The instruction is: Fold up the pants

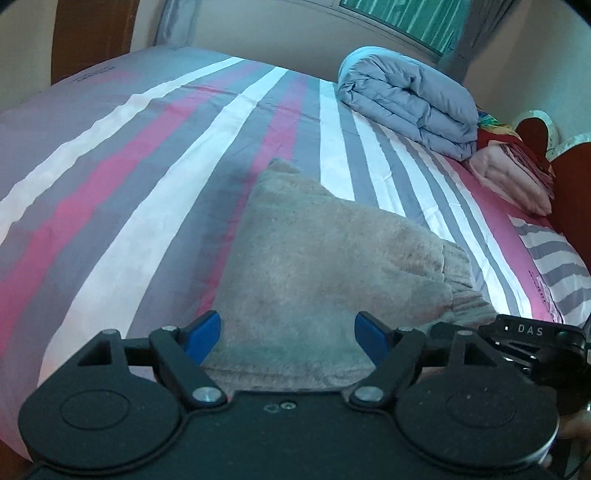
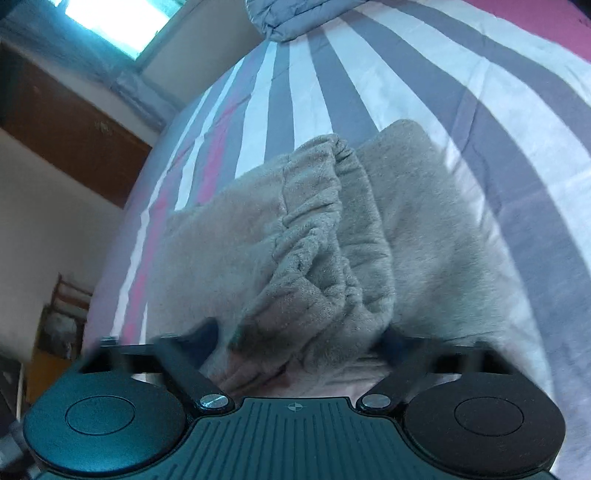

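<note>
My left gripper [image 1: 287, 338] sits spread over the folded pants [image 1: 325, 258] on the bed [image 1: 110, 166]. My right gripper [image 2: 301, 341] is spread too, around the bunched waistband [image 2: 314, 229].

Black left claw [image 1: 288, 336], blue fingertips [image 1: 202, 335], silver pivot screws.

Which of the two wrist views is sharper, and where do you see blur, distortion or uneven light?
Left wrist view: sharp, the blue fingers crisp against the pants; fisheye bends the stripes of the bedsheet. Right wrist view: motion-smeared, its fingers soft and dark, the waistband fairly clear; the window is blown out.
</note>
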Demonstrator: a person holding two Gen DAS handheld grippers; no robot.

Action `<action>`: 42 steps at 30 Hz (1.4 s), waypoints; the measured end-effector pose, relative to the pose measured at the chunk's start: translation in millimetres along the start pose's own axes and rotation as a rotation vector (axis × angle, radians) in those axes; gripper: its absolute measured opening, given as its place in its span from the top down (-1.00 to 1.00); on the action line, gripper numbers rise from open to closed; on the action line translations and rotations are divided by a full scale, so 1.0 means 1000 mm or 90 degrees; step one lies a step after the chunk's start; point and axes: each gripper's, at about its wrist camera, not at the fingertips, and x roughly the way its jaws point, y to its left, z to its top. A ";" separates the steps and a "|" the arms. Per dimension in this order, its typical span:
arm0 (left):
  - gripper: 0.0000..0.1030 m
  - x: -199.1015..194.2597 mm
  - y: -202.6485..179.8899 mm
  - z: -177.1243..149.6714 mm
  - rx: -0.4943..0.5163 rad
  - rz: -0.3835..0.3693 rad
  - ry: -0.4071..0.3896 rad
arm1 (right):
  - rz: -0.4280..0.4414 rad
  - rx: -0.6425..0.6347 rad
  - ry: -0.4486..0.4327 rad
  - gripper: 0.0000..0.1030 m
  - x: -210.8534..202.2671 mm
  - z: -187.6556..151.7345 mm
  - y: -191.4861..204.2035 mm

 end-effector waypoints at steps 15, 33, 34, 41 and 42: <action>-0.45 0.008 -0.010 -0.002 0.012 -0.001 0.006 | -0.051 -0.178 -0.120 0.22 -0.060 0.009 0.019; -0.46 0.018 -0.037 -0.004 0.064 -0.016 0.021 | -0.205 -0.304 -0.272 -0.64 -0.097 -0.012 0.053; -0.46 0.022 -0.039 -0.006 0.060 -0.015 0.028 | -0.165 -0.291 -0.265 -0.64 -0.096 -0.013 0.053; -0.51 0.031 -0.044 -0.016 0.093 0.008 0.045 | -0.078 -0.253 -0.119 0.14 -0.029 -0.005 0.045; -0.51 0.035 -0.043 -0.019 0.093 0.006 0.059 | -0.117 -0.269 -0.098 0.15 -0.017 -0.009 0.036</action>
